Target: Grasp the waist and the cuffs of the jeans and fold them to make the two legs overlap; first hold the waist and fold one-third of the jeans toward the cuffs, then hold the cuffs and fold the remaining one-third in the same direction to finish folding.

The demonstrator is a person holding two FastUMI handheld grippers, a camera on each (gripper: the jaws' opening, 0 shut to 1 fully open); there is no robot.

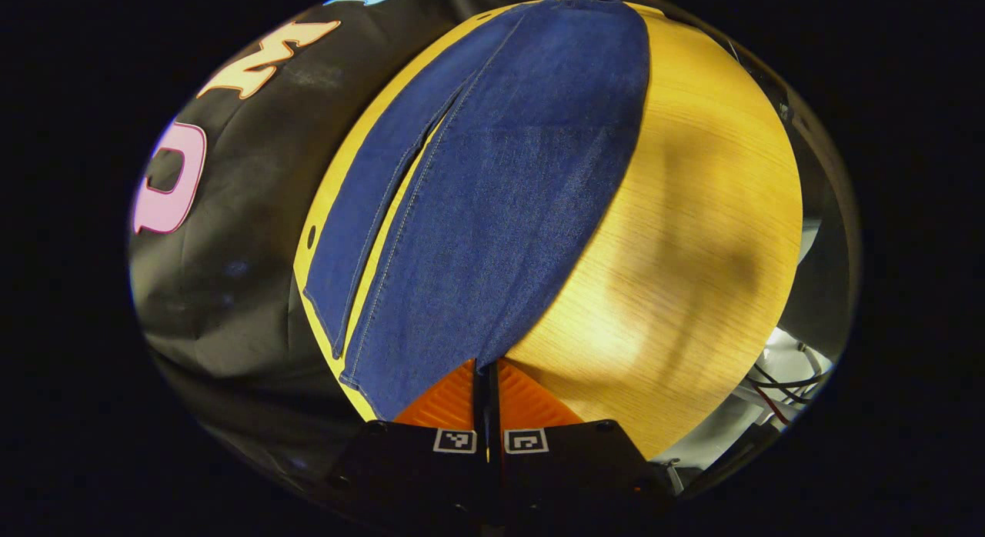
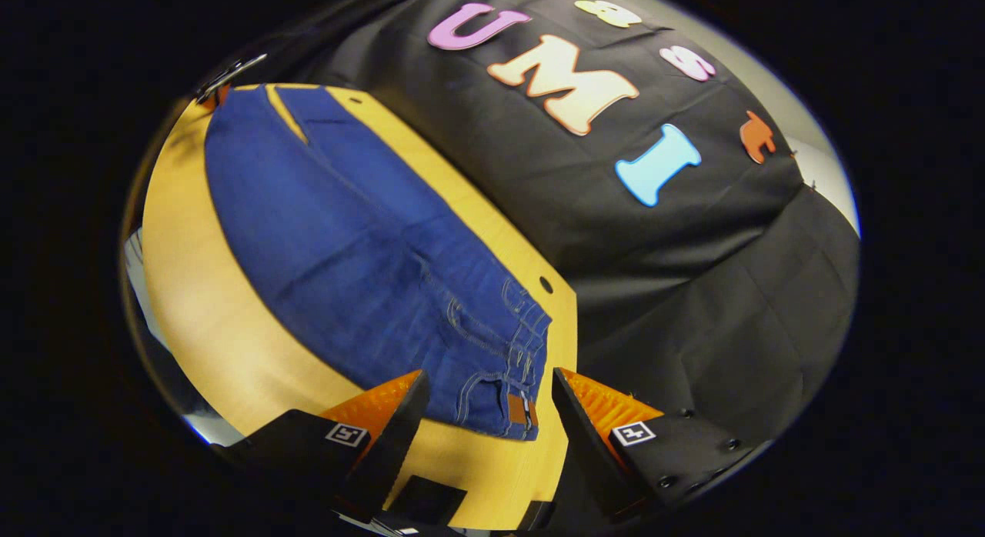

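Blue jeans (image 1: 492, 191) lie flat along the wooden table (image 1: 692, 237), one leg mostly over the other, with a thin strip of table showing between them. My left gripper (image 1: 487, 375) is shut on the near corner of the cuff (image 1: 431, 368) at the table's end. In the right gripper view the jeans (image 2: 346, 245) stretch away from the waist (image 2: 500, 383), which has a brown patch. My right gripper (image 2: 485, 398) stands open just above the waist, one finger on each side of it, not touching the cloth. The left gripper (image 2: 227, 79) shows small at the far cuffs.
The black booth wall (image 2: 654, 252) hangs close along the table's far long edge. Small holes (image 2: 545, 284) mark the tabletop near that edge. Cables and white equipment (image 1: 785, 375) lie beyond the table's open side. Bare wood (image 2: 200, 291) runs beside the jeans.
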